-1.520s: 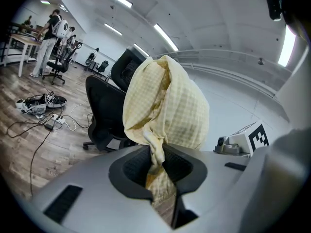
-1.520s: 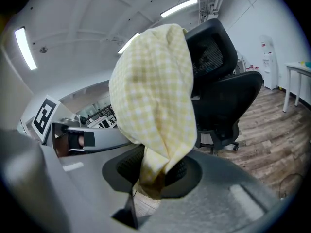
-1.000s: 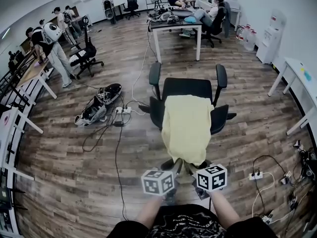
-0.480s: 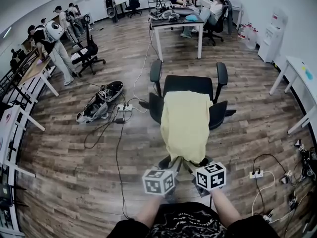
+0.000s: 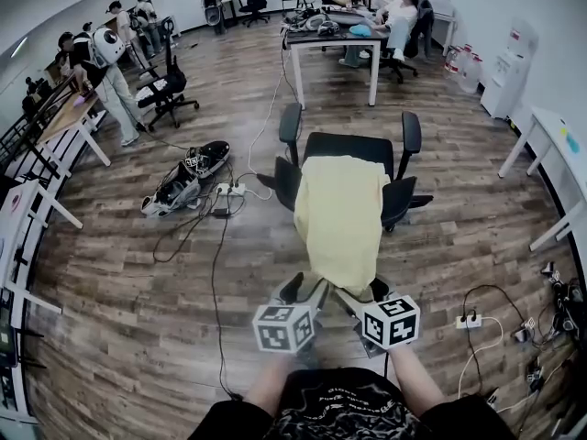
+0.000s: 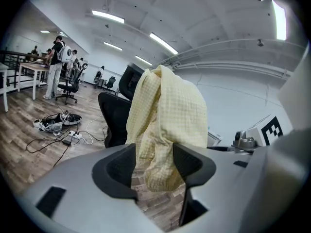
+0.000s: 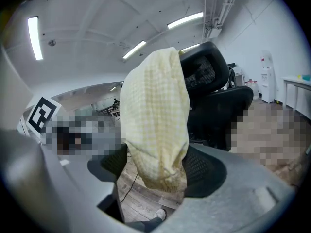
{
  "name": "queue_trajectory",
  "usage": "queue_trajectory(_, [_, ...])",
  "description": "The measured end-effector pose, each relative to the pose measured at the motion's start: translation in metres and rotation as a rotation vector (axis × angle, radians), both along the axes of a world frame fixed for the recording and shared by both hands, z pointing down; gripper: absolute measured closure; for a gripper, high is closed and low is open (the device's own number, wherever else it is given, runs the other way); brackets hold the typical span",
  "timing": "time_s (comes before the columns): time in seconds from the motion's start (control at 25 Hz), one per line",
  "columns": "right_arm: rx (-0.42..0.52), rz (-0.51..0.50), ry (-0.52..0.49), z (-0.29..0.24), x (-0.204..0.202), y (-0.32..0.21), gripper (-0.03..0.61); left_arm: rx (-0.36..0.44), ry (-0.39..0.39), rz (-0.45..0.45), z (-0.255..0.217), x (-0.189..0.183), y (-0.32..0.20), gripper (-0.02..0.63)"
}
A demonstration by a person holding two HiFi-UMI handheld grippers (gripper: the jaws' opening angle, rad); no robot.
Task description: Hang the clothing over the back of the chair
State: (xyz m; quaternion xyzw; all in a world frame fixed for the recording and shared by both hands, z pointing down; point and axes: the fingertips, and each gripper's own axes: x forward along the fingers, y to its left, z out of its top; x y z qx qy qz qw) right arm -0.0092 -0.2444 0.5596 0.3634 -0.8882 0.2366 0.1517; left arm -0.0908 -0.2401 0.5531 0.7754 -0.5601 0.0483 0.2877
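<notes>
The yellow clothing (image 5: 341,218) is lying draped over the back of the black office chair (image 5: 353,147) at the centre of the head view, with its long side hanging down toward the lower edge of the frame and covering most of the backrest. The chair's two armrests are sticking out on either side above the cloth. The left gripper (image 6: 154,161) is pointing at the bottom hem, and its jaws are opening. In the left gripper view the hem is showing in the gap between the two dark pads, with the pads standing apart and not pinching the fabric. The right gripper (image 7: 155,164) is doing the same just to the right. Its jaws are opening too, and the rounded lower end of the cloth is hanging loose between its wide-spread pads. In the head view both marker cubes, the left (image 5: 282,328) and the right (image 5: 390,322), are sitting side by side at the lower centre, just below the hem, with the person's forearms reaching up from the bottom edge. The wooden floor (image 5: 119,273) is filling most of the frame. A dark bundle of gear (image 5: 183,186) with trailing cables is lying to the left of the chair. A desk (image 5: 335,39) is standing beyond the chair at the upper centre, and several people are gathering at the upper left.
</notes>
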Motion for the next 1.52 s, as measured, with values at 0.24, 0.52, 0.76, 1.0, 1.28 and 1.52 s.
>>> queue_trajectory(0.24, [0.03,0.008,-0.006,-0.009,0.01,0.007,0.227,0.039,0.015,-0.011,-0.01,0.002,0.008,0.388])
queue_trajectory(0.52, [0.05,0.004,-0.002,-0.016,0.019,0.016,0.227,0.048,0.024,0.006,-0.017,0.013,0.02,0.388])
queue_trajectory(0.76, [0.07,0.009,-0.006,-0.021,0.028,0.023,0.227,0.076,0.035,0.015,-0.025,0.024,0.031,0.388])
queue_trajectory(1.0, [0.107,0.005,0.001,-0.031,0.034,0.033,0.227,0.112,0.009,0.034,-0.031,0.037,0.047,0.388])
queue_trajectory(1.28, [0.137,0.018,0.014,-0.035,0.045,0.046,0.229,0.177,0.028,0.033,-0.041,0.053,0.067,0.388])
queue_trajectory(1.52, [0.149,0.013,-0.005,-0.033,0.047,0.059,0.229,0.188,-0.005,0.047,-0.036,0.062,0.081,0.388])
